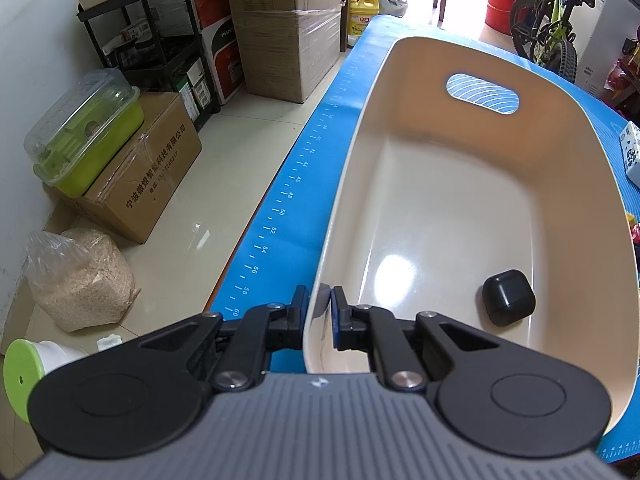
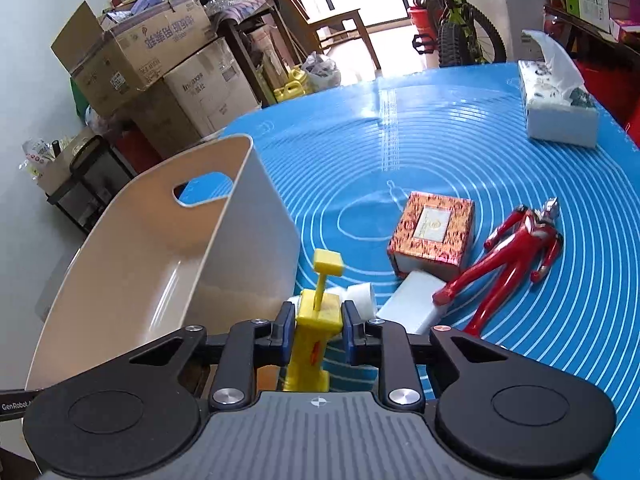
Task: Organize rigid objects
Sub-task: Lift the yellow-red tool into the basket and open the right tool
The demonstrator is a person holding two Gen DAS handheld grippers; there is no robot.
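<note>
**Bin rim pinched on the left, yellow toy pinched on the right**

The left gripper (image 1: 320,300) has its jaws pressed onto the near rim of the cream oval plastic bin with a cut-out handle (image 1: 460,184), one finger outside the wall and one inside. In the bin's near right corner lies a small black rounded case (image 1: 508,298), alone on the glossy floor; the bin's near wall is hidden below the gripper body. The bin sits on a blue silicone mat printed with a ruler edge and white rings (image 1: 288,200), which covers the tabletop.

The right gripper (image 2: 318,330) pinches a yellow plastic toy with a T-shaped handle on a thin stem (image 2: 318,316), both pads against its blocky upper part. No earlier picture is given to compare. The toy's lower end is cut off behind the gripper body, so whether it rests on the mat I cannot tell (the bin wall stands just left of it).

Right of the toy, a white block (image 2: 412,304) lies partly under a red and gold patterned square box (image 2: 434,234); a small white piece (image 2: 362,294) behind the right finger is too hidden to identify. A red and silver hero figure (image 2: 516,256) lies flat, one foot touching the white block. A white tissue box (image 2: 560,116) sits well apart at the far right.
</note>
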